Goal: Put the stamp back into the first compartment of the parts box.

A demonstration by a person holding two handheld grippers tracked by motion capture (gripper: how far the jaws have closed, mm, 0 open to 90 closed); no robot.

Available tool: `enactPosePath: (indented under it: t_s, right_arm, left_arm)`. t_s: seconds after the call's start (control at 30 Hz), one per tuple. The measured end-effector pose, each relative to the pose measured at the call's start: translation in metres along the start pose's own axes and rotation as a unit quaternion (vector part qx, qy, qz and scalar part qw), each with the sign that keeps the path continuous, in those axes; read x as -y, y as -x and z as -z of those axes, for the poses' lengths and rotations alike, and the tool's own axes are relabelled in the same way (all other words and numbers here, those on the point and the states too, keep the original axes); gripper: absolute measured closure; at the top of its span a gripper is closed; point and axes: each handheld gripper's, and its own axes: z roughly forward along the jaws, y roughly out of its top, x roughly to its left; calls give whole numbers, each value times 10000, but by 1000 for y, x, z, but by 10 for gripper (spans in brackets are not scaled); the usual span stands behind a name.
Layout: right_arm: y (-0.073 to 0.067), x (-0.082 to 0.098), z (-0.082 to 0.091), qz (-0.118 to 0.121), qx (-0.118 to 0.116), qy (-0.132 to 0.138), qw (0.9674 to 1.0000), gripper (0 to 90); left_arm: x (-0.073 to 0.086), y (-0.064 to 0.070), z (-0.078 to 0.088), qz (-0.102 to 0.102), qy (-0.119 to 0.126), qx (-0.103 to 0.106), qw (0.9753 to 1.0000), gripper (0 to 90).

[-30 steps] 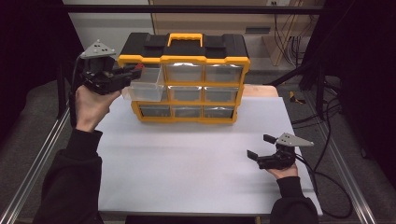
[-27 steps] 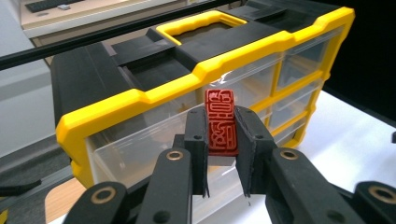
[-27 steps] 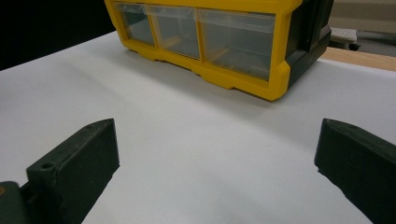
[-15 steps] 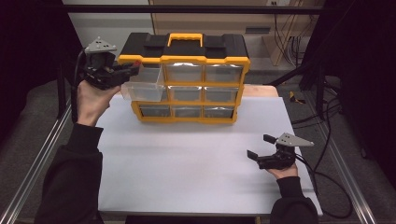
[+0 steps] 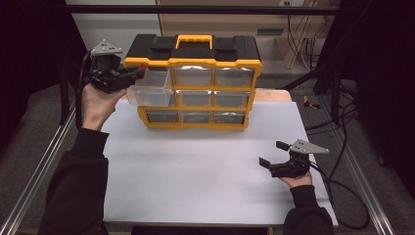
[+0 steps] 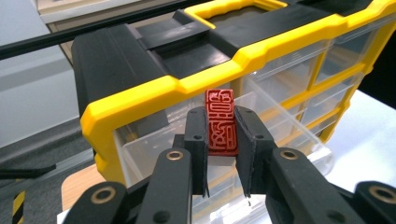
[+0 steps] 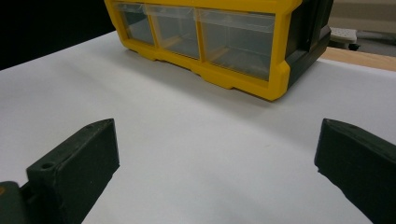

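Observation:
A yellow and black drawer organiser [image 5: 195, 83] stands at the back of the white table [image 5: 205, 171]. Its top left clear drawer [image 5: 151, 88] is pulled out. My left gripper [image 5: 134, 73] is raised at the organiser's upper left corner, shut on a small red carved block [image 6: 220, 122]. The block [image 5: 142, 67] sits just above the open drawer's left end. In the left gripper view the black jaws clamp the block's two sides, with the clear drawer [image 6: 280, 116] beneath and beyond it. My right gripper [image 5: 273, 153] rests low at the table's front right, open, nothing between its jaws.
The organiser [image 7: 219, 37] has several shut clear drawers in three rows. Cables [image 5: 342, 127] run along the table's right side. A metal rail [image 5: 44, 161] borders the left edge. White table surface [image 7: 187, 140] stretches between the right gripper and the organiser.
My left gripper has moved left and slightly back with the red block, from over the drawer's middle toward its left end. The right gripper has stayed still.

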Motion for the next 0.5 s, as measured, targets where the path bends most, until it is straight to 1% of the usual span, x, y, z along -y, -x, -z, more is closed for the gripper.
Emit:
enactPosePath:
  t_s: [0.07, 0.1, 0.13, 0.17, 0.5]
  right_arm:
    - [0, 0, 0, 9, -2, 0, 10000, 3]
    - [0, 0, 0, -3, 2, 2, 10000, 3]
    - [0, 0, 0, -2, 2, 1, 10000, 3]
    - [0, 0, 0, 10, -2, -3, 10000, 3]
    - [0, 0, -1, 15, -1, -13, 10000, 3]
  left_arm:
    - [1, -2, -1, 29, -25, -12, 10000, 759]
    - [2, -4, -2, -22, 10, -40, 10000, 759]
    - [3, -4, -2, 43, -43, 1, 10000, 760]
    - [4, -5, -3, 71, -31, 0, 10000, 759]
    - [7, -10, -6, 86, -128, -35, 9999, 759]
